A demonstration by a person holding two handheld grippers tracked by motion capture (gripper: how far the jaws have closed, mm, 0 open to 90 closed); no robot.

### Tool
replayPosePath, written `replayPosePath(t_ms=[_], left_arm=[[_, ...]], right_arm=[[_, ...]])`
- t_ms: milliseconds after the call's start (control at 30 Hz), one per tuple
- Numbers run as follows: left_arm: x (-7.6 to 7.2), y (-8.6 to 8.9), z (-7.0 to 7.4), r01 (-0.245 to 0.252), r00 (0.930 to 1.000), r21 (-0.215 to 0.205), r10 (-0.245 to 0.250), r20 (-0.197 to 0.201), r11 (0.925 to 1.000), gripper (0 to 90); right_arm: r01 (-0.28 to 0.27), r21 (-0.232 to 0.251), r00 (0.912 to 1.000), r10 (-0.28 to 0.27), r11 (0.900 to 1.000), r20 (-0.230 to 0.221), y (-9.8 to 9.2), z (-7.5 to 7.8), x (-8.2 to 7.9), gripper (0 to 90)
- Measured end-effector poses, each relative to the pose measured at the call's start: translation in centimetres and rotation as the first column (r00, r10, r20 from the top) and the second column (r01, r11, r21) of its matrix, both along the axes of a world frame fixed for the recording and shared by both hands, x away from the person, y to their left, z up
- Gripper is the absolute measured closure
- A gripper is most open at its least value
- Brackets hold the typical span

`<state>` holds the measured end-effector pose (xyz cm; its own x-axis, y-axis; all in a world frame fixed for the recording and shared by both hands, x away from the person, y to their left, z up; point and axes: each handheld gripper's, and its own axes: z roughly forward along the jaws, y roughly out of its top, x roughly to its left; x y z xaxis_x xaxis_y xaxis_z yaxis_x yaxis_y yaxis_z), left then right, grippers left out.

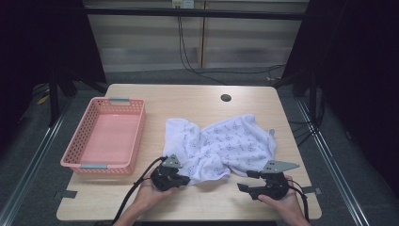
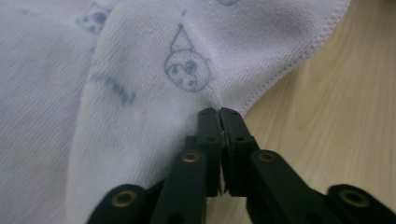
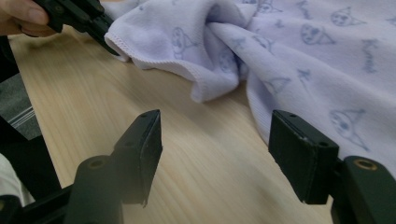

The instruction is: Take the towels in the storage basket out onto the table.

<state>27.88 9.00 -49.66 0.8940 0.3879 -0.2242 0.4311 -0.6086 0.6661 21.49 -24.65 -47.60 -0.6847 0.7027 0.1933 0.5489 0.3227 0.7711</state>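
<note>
A white cloth (image 1: 221,143) printed with small blue figures lies crumpled on the middle of the wooden table (image 1: 211,202). My left gripper (image 1: 184,180) is at the cloth's near left corner, shut on the hemmed edge. In the left gripper view the two jaws meet with a fold of the cloth (image 2: 140,70) pinched at the left gripper's (image 2: 219,112) tips. My right gripper (image 1: 245,181) stands open just in front of the cloth's near edge. In the right gripper view its (image 3: 215,135) pads are wide apart over bare wood, the cloth (image 3: 303,56) lies beside the right pad, and the left gripper (image 3: 105,37) shows farther off.
A pink plastic basket (image 1: 136,136) stands on the left of the table with nothing in it. A round cable hole (image 1: 226,98) sits near the far edge. Bare wood runs along the front edge between my hands.
</note>
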Motion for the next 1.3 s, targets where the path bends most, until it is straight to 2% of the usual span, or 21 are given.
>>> replayPosePath(t_ms=[67,133,167,300,367,433,467,500,533,567,633,700,767,833,933,1067,1133,1167,1233,1267,1300], left_arm=[[-0.1,-0.8,-0.1,-0.009,0.9995,-0.023,0.008,-0.030,0.9997,90.0],[-0.4,-1.5,-0.2,-0.009,0.9996,-0.024,0.009,-0.026,0.9997,90.0],[-0.7,-1.9,-0.3,0.009,0.9993,-0.043,-0.011,-0.035,0.9990,90.0],[-2.0,-3.8,-0.3,0.080,0.9961,-0.047,-0.081,-0.034,0.9957,90.0],[-2.4,-4.3,-0.2,0.098,0.9948,-0.040,-0.099,-0.022,0.9944,90.0],[-2.5,-4.2,-0.2,0.099,0.9944,-0.047,-0.101,-0.032,0.9940,90.0],[-2.4,-4.0,-0.2,0.105,0.9935,-0.059,-0.107,-0.039,0.9927,89.1],[-2.3,-3.7,-0.1,0.100,0.9939,-0.053,-0.102,-0.040,0.9935,82.6],[-2.2,-3.4,0.1,0.096,0.9941,-0.066,-0.099,-0.042,0.9931,75.4],[-2.1,-3.0,0.4,0.087,0.9951,-0.078,-0.090,-0.040,0.9932,70.9],[-1.9,-2.1,1.2,0.063,0.9977,-0.109,-0.065,-0.020,0.9920,64.6],[-1.5,-1.2,1.9,0.034,0.9994,-0.137,-0.034,0.000,0.9899,69.2],[-0.8,-0.1,2.3,-0.010,0.9999,-0.167,0.009,-0.007,0.9858,67.5],[-0.2,0.8,2.6,-0.050,0.9986,-0.186,0.052,0.006,0.9814,68.8],[0.8,1.8,2.7,-0.094,0.9949,-0.174,0.099,0.017,0.9801,67.4],[2.7,1.8,2.4,-0.131,0.9895,-0.172,0.140,0.037,0.9763,63.6],[3.9,1.2,2.1,-0.151,0.9866,-0.162,0.159,0.036,0.9751,60.3],[4.5,0.7,2.0,-0.144,0.9878,-0.171,0.152,0.035,0.9748,58.7],[5.3,-0.5,1.7,-0.127,0.9893,-0.162,0.137,0.051,0.9786,54.4],[5.7,-1.0,1.5,-0.118,0.9910,-0.154,0.126,0.043,0.9810,53.8],[6.0,-1.5,1.1,-0.123,0.9906,-0.128,0.129,0.045,0.9841,54.3]], right_arm=[[-0.001,0.005,1.0000,0.001,1.000,-0.003,0.9,-0.2,0.9,33.3],[-0.010,0.016,0.9999,0.011,1.000,-0.008,2.1,-0.4,1.8,31.8],[-0.017,0.018,0.9998,0.017,1.000,-0.012,2.7,-0.5,2.2,30.3],[-0.011,0.040,0.9999,0.011,0.999,0.008,4.7,-0.2,3.0,26.6],[-0.014,0.055,0.9998,0.013,0.998,0.011,5.3,-0.2,3.7,26.8],[-0.003,0.044,1.0000,0.002,0.999,0.008,5.9,-0.7,4.6,27.1],[-0.001,0.034,1.0000,0.001,0.999,0.002,6.3,-1.0,5.0,29.5],[-0.001,0.005,1.0000,0.001,1.000,0.004,6.6,-1.4,5.4,37.8],[0.000,-0.016,1.0000,0.000,1.000,0.006,6.9,-1.8,5.7,50.8],[-0.006,-0.010,0.9999,0.006,1.000,-0.009,6.9,-2.2,6.0,57.9],[-0.012,0.003,0.9994,0.012,1.000,-0.033,6.5,-2.2,6.3,73.7],[-0.038,-0.010,0.9984,0.037,0.999,-0.043,5.8,-2.1,6.3,77.4],[-0.042,-0.030,0.9979,0.041,0.999,-0.049,4.7,-2.3,6.2,78.3],[-0.022,-0.055,0.9989,0.020,0.998,-0.043,3.3,-2.1,6.0,78.4],[0.018,-0.075,0.9992,-0.020,0.997,-0.036,0.7,-2.1,5.9,78.2],[0.082,-0.093,0.9962,-0.085,0.992,-0.020,-2.7,-2.1,6.5,76.9],[0.105,-0.090,0.9942,-0.106,0.990,-0.015,-3.6,-2.2,7.1,73.0],[0.117,-0.094,0.9929,-0.119,0.989,-0.010,-3.8,-2.1,7.3,66.2],[0.145,-0.096,0.9893,-0.146,0.985,0.005,-3.9,-1.7,7.2,54.8],[0.150,-0.099,0.9888,-0.149,0.984,0.015,-4.0,-1.4,7.0,50.0],[0.168,-0.089,0.9858,-0.167,0.982,0.023,-4.1,-1.1,6.7,46.3]])
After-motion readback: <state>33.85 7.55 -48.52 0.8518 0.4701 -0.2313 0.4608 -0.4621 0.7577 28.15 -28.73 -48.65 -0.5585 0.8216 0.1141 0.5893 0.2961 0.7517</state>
